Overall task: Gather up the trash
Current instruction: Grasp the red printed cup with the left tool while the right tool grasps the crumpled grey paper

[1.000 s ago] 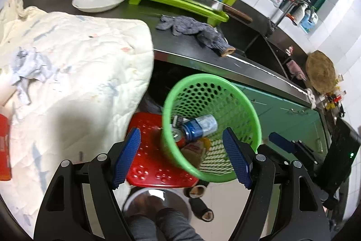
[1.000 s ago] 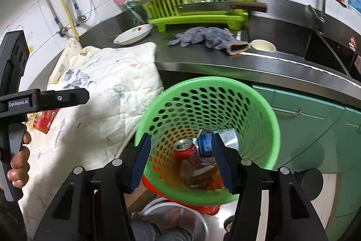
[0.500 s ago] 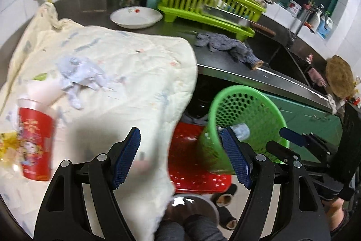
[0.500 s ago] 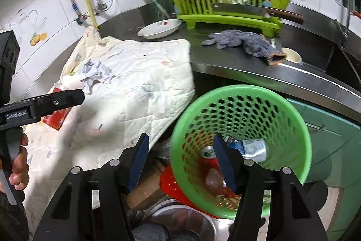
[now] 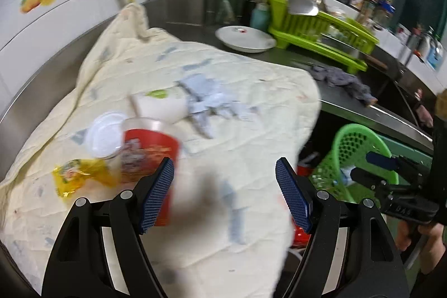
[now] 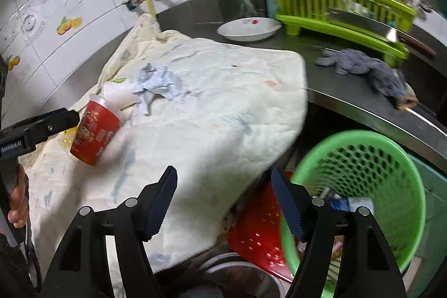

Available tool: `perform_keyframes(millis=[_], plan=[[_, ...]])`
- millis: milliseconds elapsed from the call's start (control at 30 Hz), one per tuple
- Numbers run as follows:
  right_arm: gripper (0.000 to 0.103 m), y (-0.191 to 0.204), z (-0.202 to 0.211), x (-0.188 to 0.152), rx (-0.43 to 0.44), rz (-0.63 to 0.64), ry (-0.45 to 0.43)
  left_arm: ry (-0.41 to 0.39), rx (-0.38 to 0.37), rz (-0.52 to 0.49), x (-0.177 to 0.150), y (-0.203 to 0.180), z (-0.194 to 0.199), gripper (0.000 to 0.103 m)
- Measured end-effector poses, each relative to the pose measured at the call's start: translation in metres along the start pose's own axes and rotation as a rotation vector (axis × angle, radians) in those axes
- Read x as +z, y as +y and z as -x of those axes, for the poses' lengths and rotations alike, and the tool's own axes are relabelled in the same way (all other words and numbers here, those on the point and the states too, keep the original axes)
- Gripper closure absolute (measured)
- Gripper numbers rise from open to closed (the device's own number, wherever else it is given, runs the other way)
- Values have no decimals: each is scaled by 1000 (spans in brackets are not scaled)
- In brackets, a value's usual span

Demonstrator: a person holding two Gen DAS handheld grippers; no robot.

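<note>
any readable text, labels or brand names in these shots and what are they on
"GenRobot.AI": white print on the black side of the left tongs, seen from the right wrist view.
Red cup: printed design with lettering, too blurred to read.
Yellow wrapper: print too blurred to read.
Right tongs body: raised marking, not legible.

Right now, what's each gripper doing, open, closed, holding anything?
Left gripper: open, holding nothing.
Right gripper: open, jaws have just been opening, nothing between them.
</note>
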State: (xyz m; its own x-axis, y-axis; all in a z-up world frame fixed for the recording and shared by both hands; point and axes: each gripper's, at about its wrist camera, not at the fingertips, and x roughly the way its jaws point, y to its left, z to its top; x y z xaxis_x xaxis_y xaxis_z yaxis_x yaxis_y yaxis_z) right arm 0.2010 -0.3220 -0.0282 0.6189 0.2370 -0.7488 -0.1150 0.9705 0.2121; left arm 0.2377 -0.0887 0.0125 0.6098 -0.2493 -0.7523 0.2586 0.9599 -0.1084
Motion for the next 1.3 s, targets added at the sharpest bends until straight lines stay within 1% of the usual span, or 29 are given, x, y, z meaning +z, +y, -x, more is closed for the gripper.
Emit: perform_keyframes(millis=[133,167,200,333,533,700,767,933,1167,1300], plan=[[35,23,-25,17,36,32,19,8,49,44,-1,35,-5,22],[35,27,-29,21,42,38,22,13,53,55,-2,42,-7,19],[35,32,-36,26,50,48,24,17,53,65,-3,46,-9,17],[35,49,-59,48,80,74,30,42,72,82,-4,60,-23,16],[34,65,-93,81,152,82,42,67,84,66,-5,68,-40,16],[26,77,-115,106,188,101,23,78,76,53,-3,70,-48,15],[26,82,-123,115,208,107,18,76,85,50,-2,73,-50,13],[25,89,-146,136,236,108,26,85,65,55,-1,77,-57,12],[24,87,-178,147,264,55,65,102,56,47,4,76,-67,10],[24,91,-191,145,247,81,81,116,56,56,5,78,-74,10]])
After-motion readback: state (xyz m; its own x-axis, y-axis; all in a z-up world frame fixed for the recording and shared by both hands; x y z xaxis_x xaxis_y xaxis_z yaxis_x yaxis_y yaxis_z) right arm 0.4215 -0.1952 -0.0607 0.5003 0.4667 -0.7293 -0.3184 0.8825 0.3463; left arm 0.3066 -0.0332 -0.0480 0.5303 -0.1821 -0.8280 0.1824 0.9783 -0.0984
